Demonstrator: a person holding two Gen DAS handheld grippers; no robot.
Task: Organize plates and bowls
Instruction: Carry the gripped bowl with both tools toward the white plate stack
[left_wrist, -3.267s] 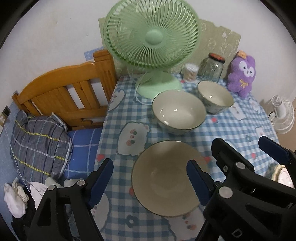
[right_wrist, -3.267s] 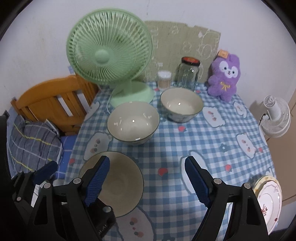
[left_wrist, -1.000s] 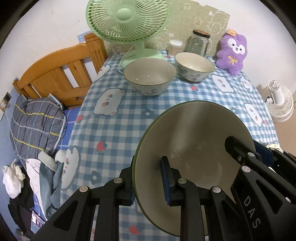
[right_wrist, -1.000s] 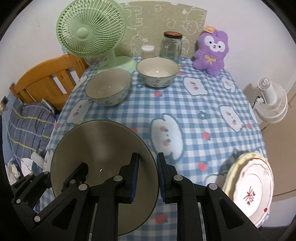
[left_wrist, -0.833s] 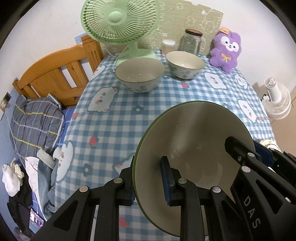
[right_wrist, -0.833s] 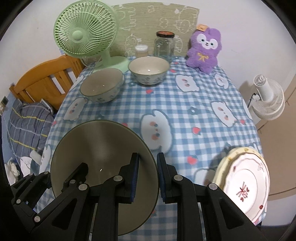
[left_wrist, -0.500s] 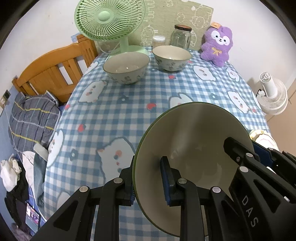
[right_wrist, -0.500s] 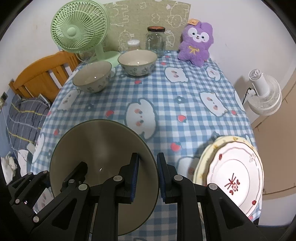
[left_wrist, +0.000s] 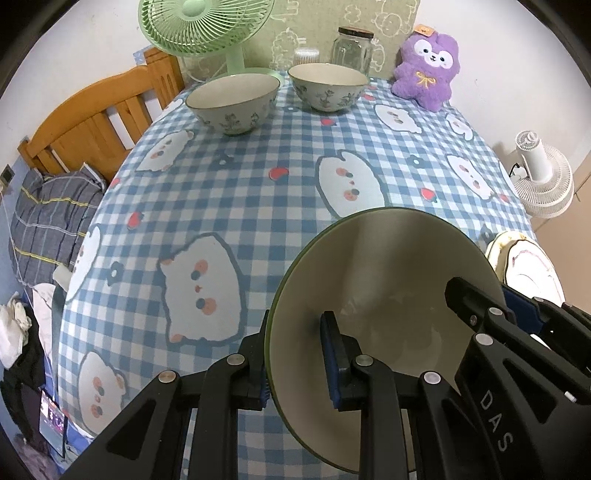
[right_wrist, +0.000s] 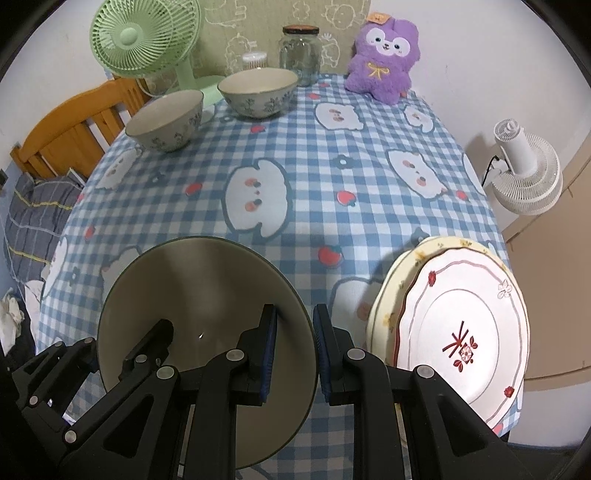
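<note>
A beige plate (left_wrist: 384, 280) (right_wrist: 195, 295) with a dark green rim hangs tilted above the near part of the checked table. My left gripper (left_wrist: 295, 350) is shut on its left rim and my right gripper (right_wrist: 293, 343) is shut on its right rim. To the right lies a stack of plates (right_wrist: 458, 325) (left_wrist: 528, 266), a white plate with red flowers on top of a yellow-rimmed one, at the table's near right edge. Two flower-patterned bowls (left_wrist: 233, 101) (left_wrist: 328, 90) (right_wrist: 166, 120) (right_wrist: 258, 92) stand side by side at the far end.
A green fan (right_wrist: 147, 40), a glass jar (right_wrist: 300, 53), a small tub of cotton swabs (right_wrist: 254, 61) and a purple plush toy (right_wrist: 382, 55) line the far edge. A wooden bed frame (left_wrist: 99, 125) with bedding is left of the table, a white floor fan (right_wrist: 524, 170) right.
Both grippers have carried the plate back toward the near edge and to the right, slightly lower. The bowls and fan now look farther away, and the plate stack has come into fuller view.
</note>
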